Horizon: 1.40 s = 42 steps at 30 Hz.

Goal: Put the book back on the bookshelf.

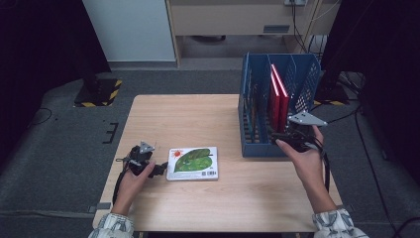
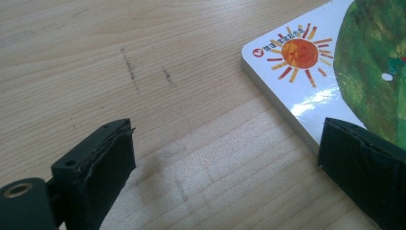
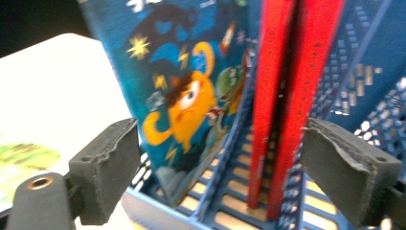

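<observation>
A board book with a green leaf and an orange sun (image 1: pixel 193 162) lies flat on the wooden table (image 1: pixel 198 119). My left gripper (image 1: pixel 159 169) rests just left of it, open; in the left gripper view (image 2: pixel 227 139) one jaw overlaps the near edge of the leaf book (image 2: pixel 306 72) and nothing is pinched. A blue mesh file rack (image 1: pixel 257 99) stands at the table's right and holds two red books (image 1: pixel 278 96) upright. My right gripper (image 1: pixel 278 139) is at the rack's front, open. In the right gripper view (image 3: pixel 220 139) the red books (image 3: pixel 297 96) and a blue cartoon book (image 3: pixel 191 96) stand beyond the jaws.
The rack (image 3: pixel 364 72) takes up the table's right back corner, near the right edge. A yellow-and-black striped base (image 1: pixel 99 91) sits on the floor at back left, with cables on the floor at right.
</observation>
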{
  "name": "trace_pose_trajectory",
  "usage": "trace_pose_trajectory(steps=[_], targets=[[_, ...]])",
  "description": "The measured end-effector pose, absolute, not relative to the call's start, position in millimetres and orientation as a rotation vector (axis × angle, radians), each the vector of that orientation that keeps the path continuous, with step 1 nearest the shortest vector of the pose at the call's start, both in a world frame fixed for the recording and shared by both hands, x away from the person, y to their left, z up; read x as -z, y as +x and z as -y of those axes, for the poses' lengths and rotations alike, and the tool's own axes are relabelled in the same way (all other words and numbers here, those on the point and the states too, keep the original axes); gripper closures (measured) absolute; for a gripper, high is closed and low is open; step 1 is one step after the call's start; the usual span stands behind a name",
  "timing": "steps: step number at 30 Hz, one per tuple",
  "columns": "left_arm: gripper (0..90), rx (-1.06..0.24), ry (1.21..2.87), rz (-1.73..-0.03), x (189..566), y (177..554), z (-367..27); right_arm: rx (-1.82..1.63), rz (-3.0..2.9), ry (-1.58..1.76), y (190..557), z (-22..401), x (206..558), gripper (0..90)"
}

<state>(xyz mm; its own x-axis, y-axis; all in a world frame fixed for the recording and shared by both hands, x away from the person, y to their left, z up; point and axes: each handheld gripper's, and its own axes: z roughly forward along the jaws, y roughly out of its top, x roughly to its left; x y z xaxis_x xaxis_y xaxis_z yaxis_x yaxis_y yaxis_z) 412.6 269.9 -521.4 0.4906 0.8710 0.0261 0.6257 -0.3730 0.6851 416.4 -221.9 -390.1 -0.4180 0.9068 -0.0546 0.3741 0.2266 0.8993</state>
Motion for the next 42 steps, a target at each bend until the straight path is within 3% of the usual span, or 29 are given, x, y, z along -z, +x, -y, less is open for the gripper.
trace_pose_trajectory(steps=[29, 42], targets=[[5.4, -0.509, 2.136, -1.186, 520.0, 411.1, -259.3, -1.217, -2.159, 0.969, 375.8, 146.1, 428.7, 8.6], [5.6, -0.489, 2.144, -1.127, 517.6, 408.6, -243.6, -1.169, -2.297, 0.859, 364.2, 104.2, 452.7, 17.5]])
